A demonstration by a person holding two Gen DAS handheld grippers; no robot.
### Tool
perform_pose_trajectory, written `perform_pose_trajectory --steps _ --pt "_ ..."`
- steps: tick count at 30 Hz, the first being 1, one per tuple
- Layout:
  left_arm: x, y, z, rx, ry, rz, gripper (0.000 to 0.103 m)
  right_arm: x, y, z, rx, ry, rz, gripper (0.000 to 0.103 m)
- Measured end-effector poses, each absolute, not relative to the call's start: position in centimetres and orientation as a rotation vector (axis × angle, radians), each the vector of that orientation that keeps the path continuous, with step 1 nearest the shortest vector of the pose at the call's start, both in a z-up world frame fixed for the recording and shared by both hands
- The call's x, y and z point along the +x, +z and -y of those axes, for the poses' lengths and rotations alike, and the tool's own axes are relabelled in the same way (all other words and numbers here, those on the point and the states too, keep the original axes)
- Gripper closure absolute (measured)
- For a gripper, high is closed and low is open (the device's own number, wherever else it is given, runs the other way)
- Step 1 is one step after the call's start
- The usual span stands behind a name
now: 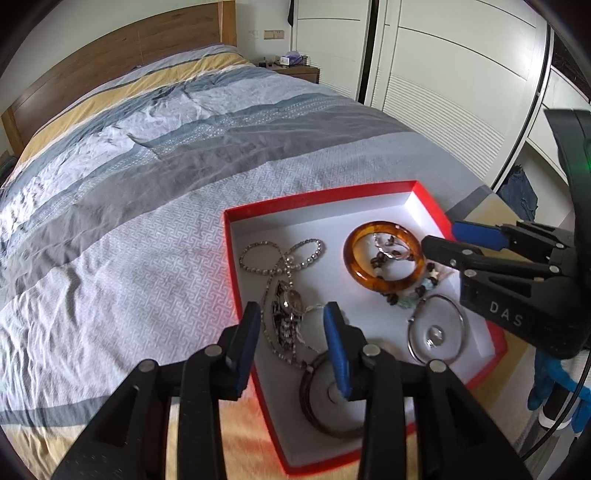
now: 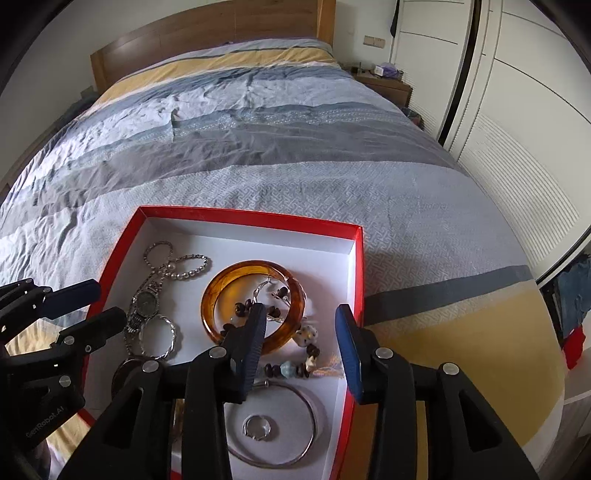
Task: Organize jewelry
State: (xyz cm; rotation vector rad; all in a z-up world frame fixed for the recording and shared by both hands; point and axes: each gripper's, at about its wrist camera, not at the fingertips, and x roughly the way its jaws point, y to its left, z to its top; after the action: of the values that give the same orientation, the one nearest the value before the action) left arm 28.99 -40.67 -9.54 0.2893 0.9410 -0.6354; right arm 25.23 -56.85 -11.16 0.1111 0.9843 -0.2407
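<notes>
A red box (image 1: 430, 195) with a white inside lies on the bed and also shows in the right wrist view (image 2: 251, 214). It holds an amber bangle (image 1: 384, 254) (image 2: 255, 306), a beaded bracelet (image 2: 291, 369), a silver chain with a watch (image 1: 288, 302) (image 2: 147, 299), a thin silver bangle (image 1: 436, 328) (image 2: 273, 424), a ring (image 2: 256, 430) and a dark bangle (image 1: 325, 402). My left gripper (image 1: 291, 332) is open above the watch. My right gripper (image 2: 303, 343) is open above the beaded bracelet; it also shows in the left wrist view (image 1: 447, 240).
The bed (image 2: 258, 129) has a striped blue, grey and yellow cover and a wooden headboard (image 2: 207, 33). A nightstand (image 2: 384, 81) stands at the far right of the bed. White wardrobe doors (image 2: 517, 92) run along the right.
</notes>
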Motion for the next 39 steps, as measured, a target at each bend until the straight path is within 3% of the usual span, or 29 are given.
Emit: perform_pose_trajectory --steps 5,11,21,23,25,39 --pt "26.9 -7.0 38.5 0.276 -0.608 -0.921 0.059 22.6 -8.8 55.5 0.12 -0.233 -0.96 0.061" --pt "23.6 -4.4 35.6 0.28 -0.577 -0.871 0.054 18.1 -6.0 52.5 0.131 -0.213 -0.919 0.05" --pt "17.1 -1.2 30.5 0.293 -0.53 -0.789 0.049 12.2 -2.2 46.0 0.082 -0.168 -0.866 0.045" --pt "16.0 -0.7 29.2 0.292 -0.516 -0.771 0.049 11.0 -1.4 44.8 0.075 -0.167 -0.85 0.041" --pt "15.0 -0.2 27.9 0.286 -0.503 -0.757 0.049 10.0 -0.6 43.6 0.067 -0.166 -0.835 0.03" --pt "9.4 1.5 18.7 0.282 -0.393 -0.699 0.049 4.1 0.2 35.8 0.015 -0.12 -0.813 0.01"
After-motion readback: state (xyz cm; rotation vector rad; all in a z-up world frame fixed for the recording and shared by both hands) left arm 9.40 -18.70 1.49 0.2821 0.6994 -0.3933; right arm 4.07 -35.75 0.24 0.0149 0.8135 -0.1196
